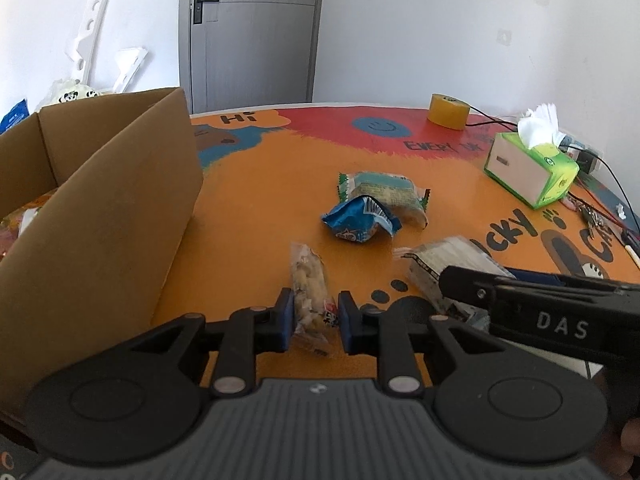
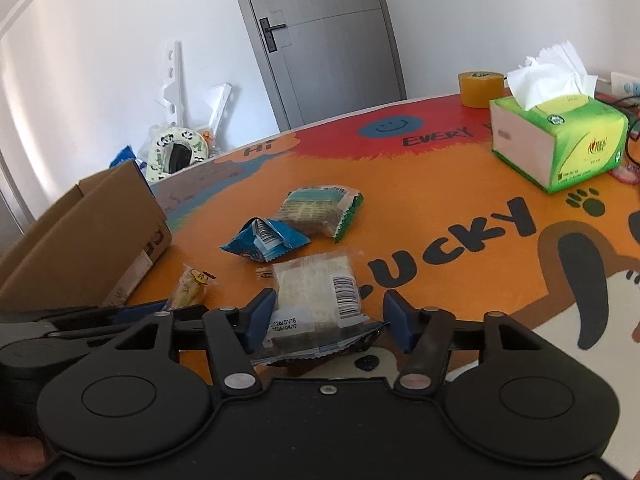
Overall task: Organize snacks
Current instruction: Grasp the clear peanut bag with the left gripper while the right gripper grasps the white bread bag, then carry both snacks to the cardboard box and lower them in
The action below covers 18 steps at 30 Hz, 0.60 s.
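Observation:
My left gripper (image 1: 316, 320) is shut on a small clear packet of pale snacks (image 1: 310, 280), which lies lengthwise between the blue pads; the same packet (image 2: 192, 288) shows beside the box in the right wrist view. My right gripper (image 2: 330, 314) has its jaws closed in on a white snack packet with a barcode (image 2: 316, 284). The left pad is against its side and the right pad meets its crumpled dark lower edge. Farther off on the orange table (image 1: 260, 200) lie a blue packet (image 1: 360, 220) and a green-edged packet (image 1: 384, 188), touching each other.
An open cardboard box (image 1: 100, 220) stands at the left with its near flap raised; some packets show inside. A green tissue box (image 1: 532, 168), a roll of yellow tape (image 1: 448, 112) and cables (image 1: 600, 200) occupy the far right. A grey door is behind the table.

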Each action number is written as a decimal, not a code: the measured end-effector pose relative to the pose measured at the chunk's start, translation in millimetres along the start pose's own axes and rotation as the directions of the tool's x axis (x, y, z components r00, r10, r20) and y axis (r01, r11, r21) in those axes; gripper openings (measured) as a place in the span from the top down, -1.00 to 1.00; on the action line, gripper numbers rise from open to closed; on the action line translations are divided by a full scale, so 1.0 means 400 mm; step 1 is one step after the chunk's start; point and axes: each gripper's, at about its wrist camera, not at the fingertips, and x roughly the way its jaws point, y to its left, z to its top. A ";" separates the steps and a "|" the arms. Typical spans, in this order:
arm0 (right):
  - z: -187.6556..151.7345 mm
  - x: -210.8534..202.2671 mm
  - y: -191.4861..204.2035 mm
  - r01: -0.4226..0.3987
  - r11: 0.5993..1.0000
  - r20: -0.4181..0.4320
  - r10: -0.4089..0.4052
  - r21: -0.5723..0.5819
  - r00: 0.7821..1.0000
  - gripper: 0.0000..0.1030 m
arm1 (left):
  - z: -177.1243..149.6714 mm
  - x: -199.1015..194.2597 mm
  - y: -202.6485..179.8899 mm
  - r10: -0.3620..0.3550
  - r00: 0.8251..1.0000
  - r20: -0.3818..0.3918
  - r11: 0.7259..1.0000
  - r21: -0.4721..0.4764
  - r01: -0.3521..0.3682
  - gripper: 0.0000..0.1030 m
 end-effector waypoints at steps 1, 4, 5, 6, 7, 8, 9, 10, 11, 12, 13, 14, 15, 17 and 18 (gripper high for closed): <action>0.000 -0.004 -0.002 0.000 1.000 0.000 0.000 0.004 1.000 -0.11 | 0.001 -0.002 0.003 -0.006 1.000 -0.002 1.000 -0.011 0.006 0.59; -0.002 -0.017 -0.003 0.001 1.000 0.008 -0.002 0.008 1.000 -0.10 | 0.006 -0.018 0.006 -0.018 1.000 0.013 1.000 -0.025 0.018 0.59; -0.001 -0.022 -0.002 0.001 1.000 0.012 -0.001 0.008 1.000 -0.10 | 0.008 -0.026 0.004 -0.020 1.000 0.024 0.999 -0.024 0.021 0.59; 0.000 -0.027 0.000 0.000 1.000 0.016 0.000 0.007 1.000 -0.10 | 0.011 -0.036 0.003 -0.028 0.999 0.033 0.999 -0.025 0.029 0.59; 0.001 -0.032 0.003 0.000 1.000 0.021 0.000 0.004 1.000 -0.10 | 0.014 -0.043 0.003 -0.035 0.999 0.040 0.999 -0.026 0.036 0.59; 0.002 -0.036 0.006 0.001 1.000 0.026 -0.001 0.002 1.000 -0.10 | 0.018 -0.053 0.003 -0.040 0.998 0.051 0.999 -0.027 0.042 0.59; 0.004 -0.040 0.010 0.000 1.000 0.031 0.000 0.000 1.000 -0.10 | 0.021 -0.061 0.003 -0.043 0.997 0.060 0.999 -0.027 0.045 0.59; 0.006 -0.045 0.014 -0.002 1.000 0.037 0.002 -0.001 0.999 -0.10 | 0.025 -0.071 0.005 -0.047 0.996 0.070 0.998 -0.030 0.049 0.59; 0.008 -0.050 0.017 -0.005 1.000 0.043 0.005 -0.004 0.999 -0.09 | 0.029 -0.080 0.007 -0.049 0.996 0.079 0.998 -0.032 0.052 0.59; 0.011 -0.055 0.022 -0.008 1.000 0.050 0.008 -0.007 0.999 -0.09 | 0.032 -0.089 0.010 -0.050 0.995 0.086 0.998 -0.034 0.053 0.60; 0.014 -0.060 0.027 -0.009 1.000 0.058 0.010 -0.010 0.998 -0.09 | 0.035 -0.097 0.013 -0.050 0.994 0.093 0.998 -0.036 0.054 0.59; 0.017 -0.066 0.031 -0.010 1.000 0.065 0.011 -0.012 0.998 -0.09 | 0.039 -0.108 0.017 -0.051 0.993 0.103 0.998 -0.040 0.056 0.59; 0.021 -0.072 0.037 -0.012 1.000 0.074 0.013 -0.016 0.997 -0.08 | 0.043 -0.117 0.022 -0.052 0.992 0.112 0.997 -0.043 0.057 0.59; 0.028 -0.082 0.048 -0.019 1.000 0.087 0.021 -0.024 0.996 -0.08 | 0.051 -0.137 0.032 -0.052 0.990 0.135 0.997 -0.051 0.059 0.59; 0.031 -0.088 0.055 -0.022 0.999 0.094 0.025 -0.030 0.995 0.10 | 0.055 -0.146 0.036 -0.051 0.988 0.144 0.997 -0.054 0.060 0.59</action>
